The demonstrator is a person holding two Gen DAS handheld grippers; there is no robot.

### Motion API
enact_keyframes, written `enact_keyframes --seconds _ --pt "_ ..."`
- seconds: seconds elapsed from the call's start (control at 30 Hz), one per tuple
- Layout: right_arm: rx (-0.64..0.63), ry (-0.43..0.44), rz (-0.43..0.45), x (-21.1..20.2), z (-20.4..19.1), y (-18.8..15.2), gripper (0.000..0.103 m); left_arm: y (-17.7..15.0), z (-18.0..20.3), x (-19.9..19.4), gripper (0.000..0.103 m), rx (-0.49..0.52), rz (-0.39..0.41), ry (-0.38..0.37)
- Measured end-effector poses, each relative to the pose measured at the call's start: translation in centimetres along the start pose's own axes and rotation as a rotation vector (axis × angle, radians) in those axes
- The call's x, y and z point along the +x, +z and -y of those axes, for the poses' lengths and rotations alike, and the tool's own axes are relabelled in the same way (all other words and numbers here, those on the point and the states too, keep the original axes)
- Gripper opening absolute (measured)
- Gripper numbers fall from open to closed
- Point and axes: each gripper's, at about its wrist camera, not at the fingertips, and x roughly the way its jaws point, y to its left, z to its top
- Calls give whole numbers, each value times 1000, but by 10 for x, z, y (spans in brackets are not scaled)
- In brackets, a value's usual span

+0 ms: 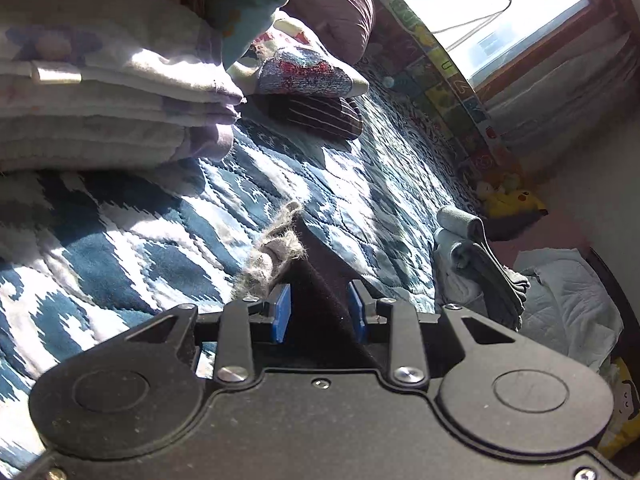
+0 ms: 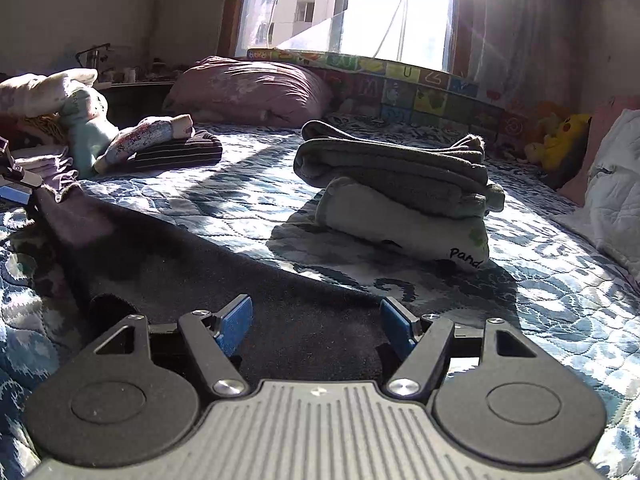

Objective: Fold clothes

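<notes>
here, dark fuzzy garment, quilted patterned bedspread, folded stack

Left gripper: matte black housing with two round raised discs, triangular cut-outs in the outer links, silver screw heads at the pivots, and blue pads on the fingers. Right gripper has the same black linkage, silver screws and blue pads, but its centre plate is grey and ribbed with lengthwise grooves.
</notes>
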Motion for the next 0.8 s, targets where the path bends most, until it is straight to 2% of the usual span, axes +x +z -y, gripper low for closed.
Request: enact_keyframes --seconds 0.13,0.27,0.3,0.33,0.37,0.43,0.47,0.5,0.53,0.57,0.6,0.67,0.8 --pt "91 6 -37 10 15 -3 70 -3 -7 10 28 -39 -8 -20" --pt "158 28 -53 16 26 -4 70 -6 -19 26 27 -114 -14 5" --pt "167 35 -56 17 29 -4 70 -8 -21 29 18 -118 -14 4" --pt "183 44 -58 18 33 -4 70 -8 -21 30 7 -105 -10 3" --pt "203 55 -59 19 36 -4 70 -7 -14 29 5 -73 5 -18" --pt "270 85 -54 19 48 -4 68 -2 9 13 5 38 102 -109" --pt "302 98 -50 19 54 -5 66 1 22 6 5 103 139 -108" --pt "334 110 -47 19 59 -6 65 1 23 5 5 107 148 -111" --pt "364 119 -43 18 64 -7 62 0 16 8 5 76 136 -115" --pt "397 130 -39 18 70 -8 60 -3 5 18 5 36 96 -83" --pt "428 140 -35 18 74 -9 59 -7 -4 28 5 19 42 -21" --pt "463 150 -31 18 80 -11 55 -16 -18 37 4 -16 15 0" --pt "466 151 -27 17 80 -12 55 -13 -9 22 4 -28 49 -49"
